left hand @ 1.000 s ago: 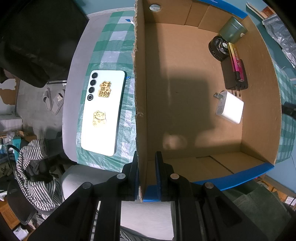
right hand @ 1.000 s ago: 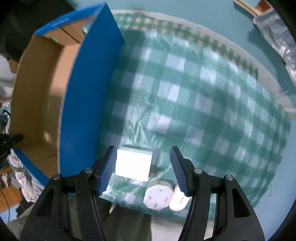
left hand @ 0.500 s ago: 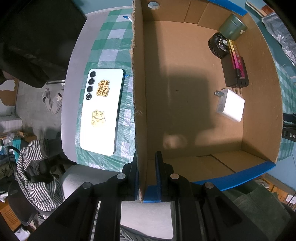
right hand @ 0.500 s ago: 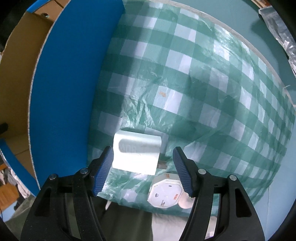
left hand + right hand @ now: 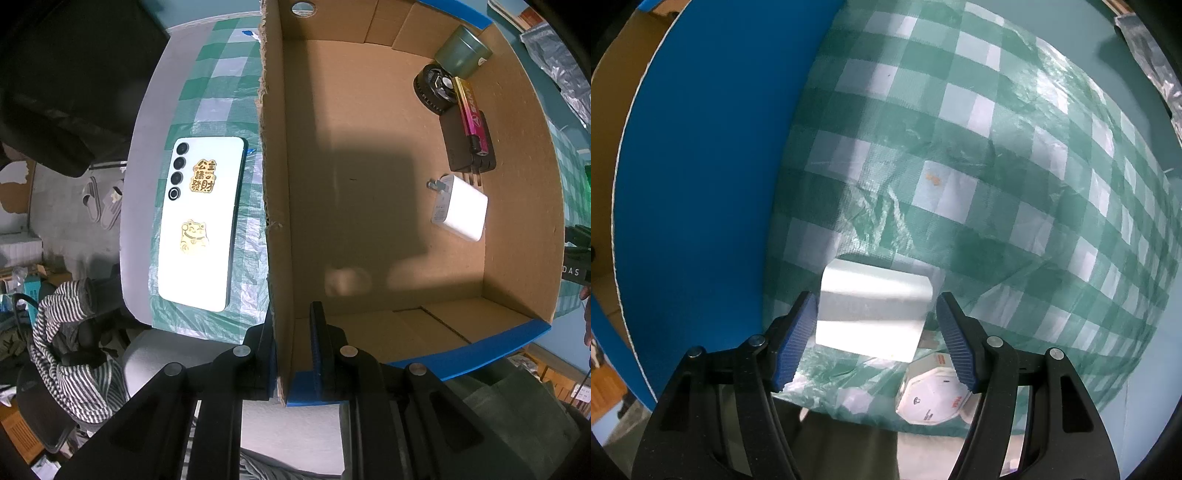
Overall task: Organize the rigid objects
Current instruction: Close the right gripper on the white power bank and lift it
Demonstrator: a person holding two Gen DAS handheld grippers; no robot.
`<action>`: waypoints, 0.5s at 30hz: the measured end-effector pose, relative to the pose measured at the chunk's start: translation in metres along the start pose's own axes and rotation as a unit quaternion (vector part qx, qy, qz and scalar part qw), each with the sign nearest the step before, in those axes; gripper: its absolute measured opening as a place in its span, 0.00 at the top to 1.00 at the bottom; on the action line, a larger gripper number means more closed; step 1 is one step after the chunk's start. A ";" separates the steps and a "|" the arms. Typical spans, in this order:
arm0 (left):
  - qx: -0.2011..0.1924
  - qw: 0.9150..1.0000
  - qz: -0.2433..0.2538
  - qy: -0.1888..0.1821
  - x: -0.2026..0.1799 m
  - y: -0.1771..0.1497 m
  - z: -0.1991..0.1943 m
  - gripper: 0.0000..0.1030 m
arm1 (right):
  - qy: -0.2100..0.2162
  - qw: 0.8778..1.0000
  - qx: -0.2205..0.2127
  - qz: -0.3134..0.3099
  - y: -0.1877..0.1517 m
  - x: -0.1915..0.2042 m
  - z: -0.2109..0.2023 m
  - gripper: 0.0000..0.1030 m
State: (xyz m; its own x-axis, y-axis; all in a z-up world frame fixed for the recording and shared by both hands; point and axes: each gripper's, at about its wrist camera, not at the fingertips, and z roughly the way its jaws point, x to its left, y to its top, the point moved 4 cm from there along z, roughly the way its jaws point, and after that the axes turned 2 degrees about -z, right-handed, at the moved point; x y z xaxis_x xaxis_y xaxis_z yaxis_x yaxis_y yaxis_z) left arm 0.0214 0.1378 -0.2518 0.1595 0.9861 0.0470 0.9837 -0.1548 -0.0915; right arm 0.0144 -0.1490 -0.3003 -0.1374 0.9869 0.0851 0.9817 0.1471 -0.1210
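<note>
My left gripper [image 5: 291,314] is shut on the near wall of the cardboard box [image 5: 275,184], one finger inside and one outside. On the box floor lie a white charger [image 5: 460,210], a black power bank [image 5: 467,144] with a pink lighter [image 5: 471,114] on it, a black round object [image 5: 434,88] and a green cup [image 5: 463,51]. A white phone [image 5: 201,221] lies on the cloth left of the box. My right gripper [image 5: 875,325] points down, open, with a white block [image 5: 871,314] between its blue pads [image 5: 798,339]; a thin gap shows on each side.
The box's blue outer wall [image 5: 701,166] rises close to the left of the right gripper. A white octagonal object [image 5: 932,400] sits at the edge of the green checked tablecloth [image 5: 997,166], just under the right finger. A striped garment [image 5: 62,350] lies below the table's left edge.
The right gripper has sunk toward the white block and its jaws have widened a little; the block now sits between the pads. The left gripper has not moved.
</note>
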 end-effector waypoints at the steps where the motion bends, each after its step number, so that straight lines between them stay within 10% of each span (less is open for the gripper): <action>1: 0.000 1.000 0.000 0.000 0.000 0.000 0.000 0.87 | -0.003 1.000 0.001 -0.001 0.001 0.002 0.002 0.35; 15: 0.001 1.000 0.001 -0.001 0.001 0.000 0.001 0.87 | -0.012 1.000 0.000 0.004 -0.001 0.006 0.039 0.40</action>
State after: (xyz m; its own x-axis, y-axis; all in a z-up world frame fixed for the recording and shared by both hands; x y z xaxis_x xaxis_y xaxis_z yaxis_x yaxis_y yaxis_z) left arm 0.0215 0.1386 -0.2532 0.1611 0.9859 0.0457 0.9832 -0.1563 -0.0940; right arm 0.0075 -0.1405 -0.3378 -0.1332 0.9892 0.0609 0.9826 0.1398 -0.1220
